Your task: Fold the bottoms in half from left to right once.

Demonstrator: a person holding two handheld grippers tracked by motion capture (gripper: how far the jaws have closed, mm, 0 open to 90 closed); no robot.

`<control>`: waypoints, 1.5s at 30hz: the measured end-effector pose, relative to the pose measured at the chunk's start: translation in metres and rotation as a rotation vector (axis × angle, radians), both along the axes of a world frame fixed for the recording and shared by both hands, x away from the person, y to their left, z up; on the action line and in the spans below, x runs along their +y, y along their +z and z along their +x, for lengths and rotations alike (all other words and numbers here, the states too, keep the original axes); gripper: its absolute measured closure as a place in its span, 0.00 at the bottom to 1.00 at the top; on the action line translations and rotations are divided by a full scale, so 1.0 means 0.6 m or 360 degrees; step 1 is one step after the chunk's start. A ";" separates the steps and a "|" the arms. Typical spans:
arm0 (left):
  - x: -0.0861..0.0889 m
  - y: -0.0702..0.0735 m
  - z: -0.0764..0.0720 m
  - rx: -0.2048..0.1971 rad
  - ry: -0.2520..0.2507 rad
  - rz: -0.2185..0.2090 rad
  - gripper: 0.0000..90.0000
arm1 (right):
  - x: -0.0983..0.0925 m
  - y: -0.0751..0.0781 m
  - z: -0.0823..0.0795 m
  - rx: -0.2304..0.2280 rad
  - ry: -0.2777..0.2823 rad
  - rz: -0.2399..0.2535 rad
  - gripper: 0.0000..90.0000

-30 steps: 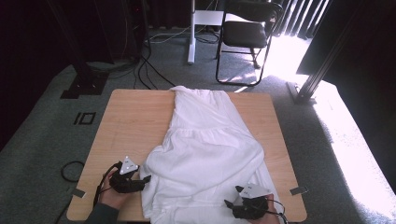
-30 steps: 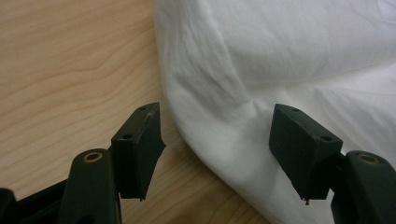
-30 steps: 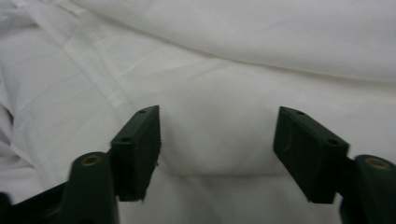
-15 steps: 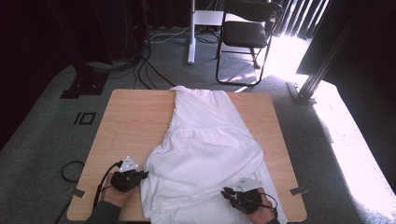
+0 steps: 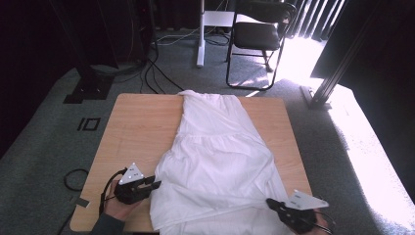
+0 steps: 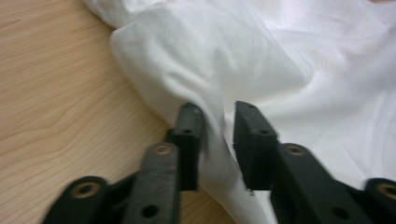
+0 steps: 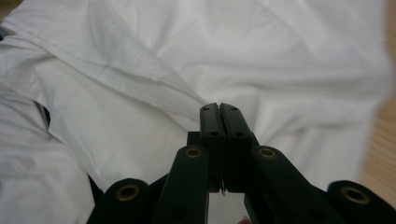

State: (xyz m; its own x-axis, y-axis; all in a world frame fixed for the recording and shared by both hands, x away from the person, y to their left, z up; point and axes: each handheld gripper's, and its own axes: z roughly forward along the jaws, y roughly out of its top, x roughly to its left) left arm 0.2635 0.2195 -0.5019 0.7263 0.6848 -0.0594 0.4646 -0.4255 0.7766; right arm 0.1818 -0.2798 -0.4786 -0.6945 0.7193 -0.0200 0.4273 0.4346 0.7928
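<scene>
A white garment (image 5: 220,156) lies lengthwise on the wooden table (image 5: 142,122), its wide lower end toward me. My left gripper (image 5: 155,185) is at the garment's lower left edge. In the left gripper view its jaws (image 6: 217,109) have just been opening and stand apart, with a raised fold of the white cloth (image 6: 280,60) between them and not pinched. My right gripper (image 5: 270,202) is at the lower right corner. Its jaws (image 7: 218,106) are shut together on a crease of the cloth (image 7: 187,46), which runs taut up to the tips.
A black folding chair (image 5: 259,34) and a white stand post (image 5: 200,34) are on the carpet beyond the table. Cables (image 5: 156,73) trail across the floor at the back left. A dark metal leg (image 5: 337,73) stands at the right beside bright sunlight. Bare wood (image 6: 56,84) lies left of the garment.
My right gripper has moved to the right and risen, drawing the garment's lower right edge with it. My left hand has lifted slightly at the left edge.
</scene>
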 end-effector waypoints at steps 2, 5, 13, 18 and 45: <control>-0.008 -0.004 0.004 0.0003 -0.0002 0.0017 0.71 | -0.043 0.016 -0.034 -0.0040 0.0007 0.0017 0.99; -0.016 -0.010 0.007 0.0020 -0.0001 0.0031 0.67 | -0.089 0.027 -0.063 -0.0050 0.0078 0.0050 0.99; -0.032 -0.021 0.006 0.0034 0.0000 0.0112 0.57 | -0.098 0.000 -0.049 0.0019 0.0117 0.0161 0.69; -0.037 -0.033 0.014 0.0095 0.0013 0.0146 0.46 | -0.089 -0.032 0.002 0.0057 -0.0183 0.0140 0.65; -0.004 -0.016 -0.006 -0.0014 0.0024 0.0197 0.99 | -0.070 -0.071 0.064 0.0049 -0.0633 -0.0024 1.00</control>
State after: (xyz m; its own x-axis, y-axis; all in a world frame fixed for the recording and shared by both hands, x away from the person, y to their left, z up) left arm 0.2598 0.2172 -0.5116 0.7160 0.6973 0.0326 0.4653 -0.5115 0.7224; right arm 0.2199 -0.3218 -0.5211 -0.3623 0.9319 -0.0163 0.5882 0.2422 0.7716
